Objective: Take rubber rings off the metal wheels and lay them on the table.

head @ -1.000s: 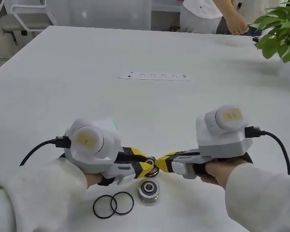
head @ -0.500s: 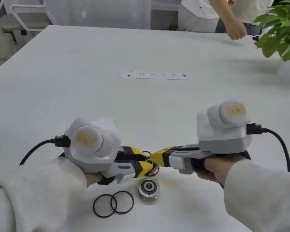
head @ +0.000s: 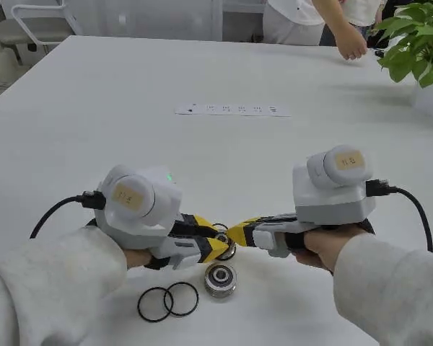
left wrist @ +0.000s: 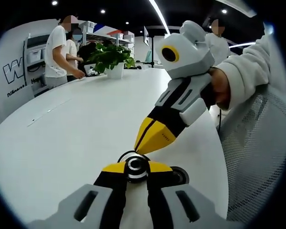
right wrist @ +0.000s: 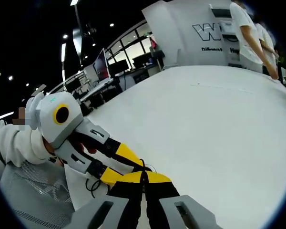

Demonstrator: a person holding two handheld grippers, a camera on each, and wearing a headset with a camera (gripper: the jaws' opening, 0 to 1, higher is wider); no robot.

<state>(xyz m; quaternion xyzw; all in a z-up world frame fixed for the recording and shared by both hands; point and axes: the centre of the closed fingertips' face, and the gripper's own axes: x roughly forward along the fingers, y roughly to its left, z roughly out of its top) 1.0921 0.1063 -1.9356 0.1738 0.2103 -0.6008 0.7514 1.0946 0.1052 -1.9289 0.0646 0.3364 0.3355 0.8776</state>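
Observation:
My left gripper (head: 218, 246) is shut on a small metal wheel (head: 226, 250), held just above the table; the wheel (left wrist: 136, 167) sits between its yellow tips in the left gripper view. My right gripper (head: 233, 233) comes in from the right, its jaws shut on a thin black rubber ring (left wrist: 124, 155) at the wheel's upper edge. The right gripper (right wrist: 143, 176) meets the left gripper's tips in its own view. A second metal wheel (head: 221, 277) lies on the table below them. Two black rubber rings (head: 168, 301) lie overlapping to its left.
A white power strip (head: 232, 109) lies flat mid-table. A potted plant (head: 417, 42) stands at the far right corner. People stand beyond the far edge, one with a hand (head: 350, 45) on the table. Black cables trail from both grippers.
The right gripper's tips have risen slightly and closed in on the wheel's upper edge. The left gripper, the loose wheel and the two rings stay put. The head camera tilted a little.

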